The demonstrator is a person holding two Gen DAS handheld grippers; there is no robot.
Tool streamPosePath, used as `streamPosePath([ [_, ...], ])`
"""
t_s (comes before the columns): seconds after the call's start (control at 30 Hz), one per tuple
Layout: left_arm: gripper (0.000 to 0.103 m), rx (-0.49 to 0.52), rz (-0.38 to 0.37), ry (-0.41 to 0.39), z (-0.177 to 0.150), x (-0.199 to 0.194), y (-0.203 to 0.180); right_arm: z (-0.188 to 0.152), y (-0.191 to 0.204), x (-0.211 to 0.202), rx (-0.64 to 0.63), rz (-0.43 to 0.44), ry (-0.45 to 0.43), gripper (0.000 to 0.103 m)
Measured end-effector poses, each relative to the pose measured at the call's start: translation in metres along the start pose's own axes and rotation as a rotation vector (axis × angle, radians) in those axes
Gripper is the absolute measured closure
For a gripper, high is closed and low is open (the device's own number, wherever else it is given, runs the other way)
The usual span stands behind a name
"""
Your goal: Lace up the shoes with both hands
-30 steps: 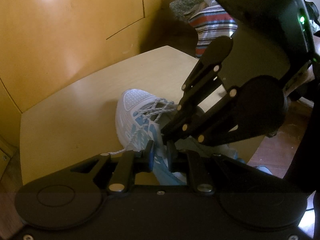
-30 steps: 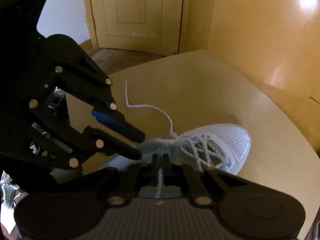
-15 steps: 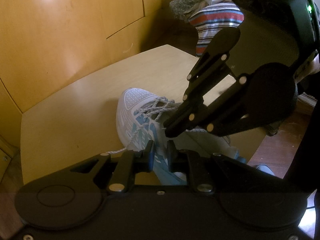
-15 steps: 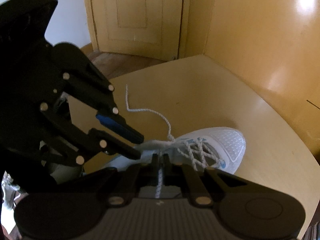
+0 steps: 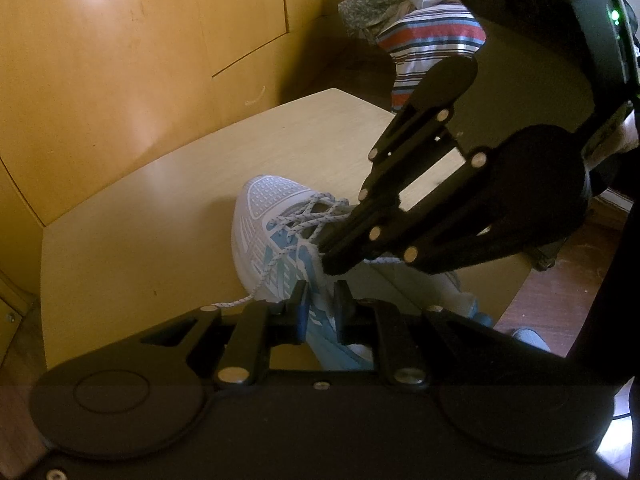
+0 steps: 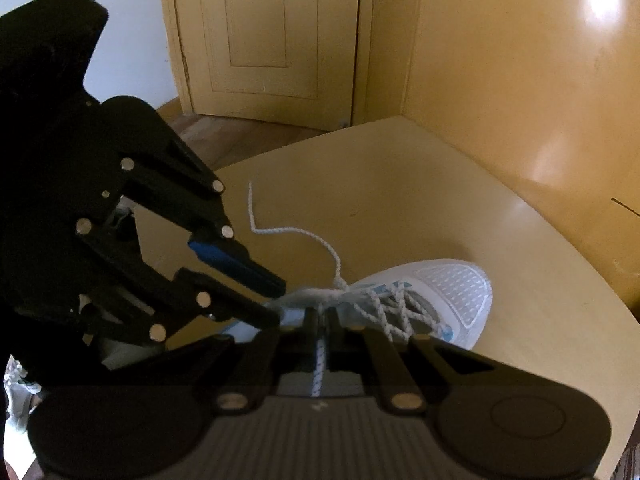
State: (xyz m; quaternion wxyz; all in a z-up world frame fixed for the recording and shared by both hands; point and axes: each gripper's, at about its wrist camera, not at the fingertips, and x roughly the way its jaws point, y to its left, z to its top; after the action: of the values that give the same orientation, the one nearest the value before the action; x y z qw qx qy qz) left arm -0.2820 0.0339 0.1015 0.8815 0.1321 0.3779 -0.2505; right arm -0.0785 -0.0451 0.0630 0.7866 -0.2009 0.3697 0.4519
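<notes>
The shoe (image 5: 272,216) was a white mesh trainer with pale blue side stripes. It lay on the light wooden table (image 5: 140,220), toe toward the yellow wood panelling (image 5: 120,80), directly ahead of both grippers. Its speckled white lace (image 6: 320,352) criss-crossed through the upper eyelets. The loose end (image 6: 280,231) trailed off the shoe and curled across the bare tabletop.

The right gripper (image 6: 320,316) had its jaws closed tight on a strand of the lace, which ran up between its fingers from the shoe's throat. The left gripper (image 5: 321,300) kept only a narrow gap between its fingers. In the right wrist view, its tips (image 6: 280,300) sat at the pale fabric by the shoe's opening. It could not be told whether the pads pressed on that fabric or merely flanked it.

Against the frames from a second before, very little differed. The shoe, the loose end and both jaw settings matched. In the left wrist view the body of the right gripper (image 5: 332,264) sat slightly higher and further right, while its tips stayed at the same spot over the laces. In the right wrist view the shoe's toe (image 6: 452,288) appeared marginally lower.
</notes>
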Motion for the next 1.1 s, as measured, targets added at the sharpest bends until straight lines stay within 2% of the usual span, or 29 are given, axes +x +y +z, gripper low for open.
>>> streamPosePath([
  [0.17,0.093,0.022,-0.020,-0.002,-0.002,0.001,0.014,-0.001,0.004,0.003,-0.006,-0.011,-0.012,0.099],
  [0.4,0.093,0.022,-0.021,-0.001,-0.004,0.002,0.014,-0.002,0.005,-0.002,-0.017,-0.015,-0.025,0.100],
  [0.5,0.093,0.021,-0.018,0.002,-0.003,0.002,0.014,-0.001,0.004,-0.009,0.009,-0.010,-0.059,0.100],
  [0.87,0.090,0.023,-0.017,0.007,0.000,0.000,0.015,-0.003,0.010,-0.002,0.003,-0.026,-0.061,0.100],
  [1.0,0.090,0.003,-0.005,-0.034,0.004,-0.014,0.025,-0.002,0.012,-0.002,0.002,-0.028,-0.062,0.100],
  [1.07,0.090,-0.040,0.035,-0.074,0.007,-0.019,0.035,-0.003,0.011,-0.002,0.000,-0.025,-0.062,0.100],
  [1.1,0.090,-0.053,0.044,-0.080,0.007,-0.019,0.036,-0.009,-0.004,-0.001,-0.024,-0.009,-0.061,0.100],
])
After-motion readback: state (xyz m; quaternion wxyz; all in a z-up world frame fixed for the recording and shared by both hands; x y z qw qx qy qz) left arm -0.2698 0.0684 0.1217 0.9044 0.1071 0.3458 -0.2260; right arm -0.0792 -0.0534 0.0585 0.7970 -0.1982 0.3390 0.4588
